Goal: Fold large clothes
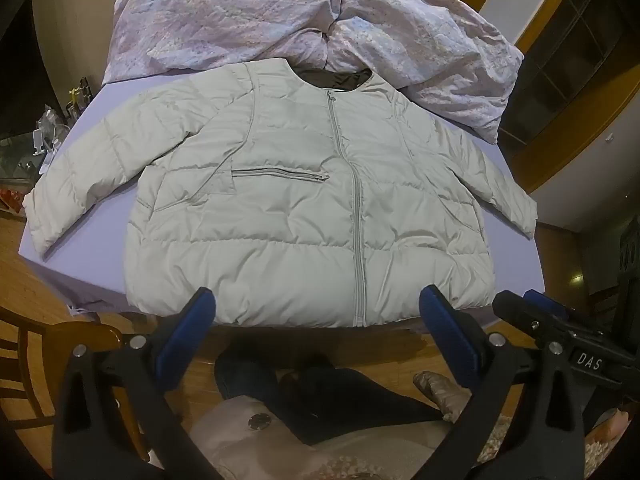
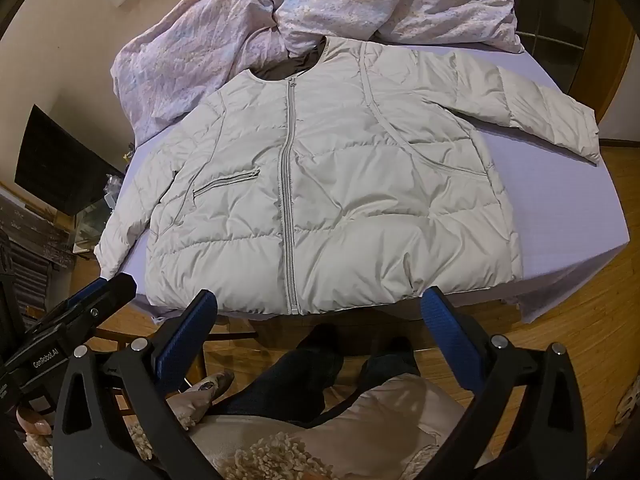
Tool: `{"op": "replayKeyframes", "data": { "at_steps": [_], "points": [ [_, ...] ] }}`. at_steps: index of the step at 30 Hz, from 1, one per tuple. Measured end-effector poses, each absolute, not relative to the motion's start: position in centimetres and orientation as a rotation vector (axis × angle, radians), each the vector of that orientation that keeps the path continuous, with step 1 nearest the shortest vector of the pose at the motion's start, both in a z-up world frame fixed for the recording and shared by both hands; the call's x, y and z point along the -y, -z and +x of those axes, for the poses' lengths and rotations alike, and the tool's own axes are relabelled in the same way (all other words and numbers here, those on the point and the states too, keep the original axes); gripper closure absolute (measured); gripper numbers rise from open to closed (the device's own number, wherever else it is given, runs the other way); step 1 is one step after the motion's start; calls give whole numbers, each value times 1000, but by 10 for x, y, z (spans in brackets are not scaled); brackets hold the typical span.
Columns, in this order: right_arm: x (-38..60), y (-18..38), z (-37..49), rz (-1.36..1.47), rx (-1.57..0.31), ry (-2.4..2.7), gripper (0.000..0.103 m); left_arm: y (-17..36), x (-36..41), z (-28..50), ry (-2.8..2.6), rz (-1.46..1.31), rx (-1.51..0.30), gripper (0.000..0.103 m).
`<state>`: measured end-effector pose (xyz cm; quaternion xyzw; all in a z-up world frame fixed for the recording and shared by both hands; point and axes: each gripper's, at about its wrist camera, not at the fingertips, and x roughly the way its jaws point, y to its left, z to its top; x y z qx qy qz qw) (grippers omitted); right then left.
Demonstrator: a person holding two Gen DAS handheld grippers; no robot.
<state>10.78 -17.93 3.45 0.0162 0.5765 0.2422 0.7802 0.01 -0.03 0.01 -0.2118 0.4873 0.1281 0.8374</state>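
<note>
A pale grey puffer jacket (image 1: 304, 200) lies flat, zipped, front up on a lavender-covered table (image 1: 84, 248), both sleeves spread out. It also shows in the right wrist view (image 2: 332, 196). My left gripper (image 1: 316, 312) is open and empty, hovering just before the jacket's hem. My right gripper (image 2: 320, 312) is open and empty, also just short of the hem near the zipper's end. The right gripper shows at the right edge of the left wrist view (image 1: 536, 312), and the left gripper at the left edge of the right wrist view (image 2: 104, 292).
A crumpled pink-and-blue quilt (image 1: 304, 16) is heaped behind the jacket's collar. A wooden chair (image 1: 52, 344) stands at the table's near left. The person's legs (image 2: 312, 372) are below the table edge. Cluttered shelves (image 1: 52, 128) are at the left.
</note>
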Motion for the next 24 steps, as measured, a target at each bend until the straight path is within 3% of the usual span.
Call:
{"op": "replayKeyframes", "data": {
  "at_steps": [24],
  "points": [
    [181,-34,108,37,-1243,-525,1,0,0,0,-272,-450,-1033,2]
  ]
}}
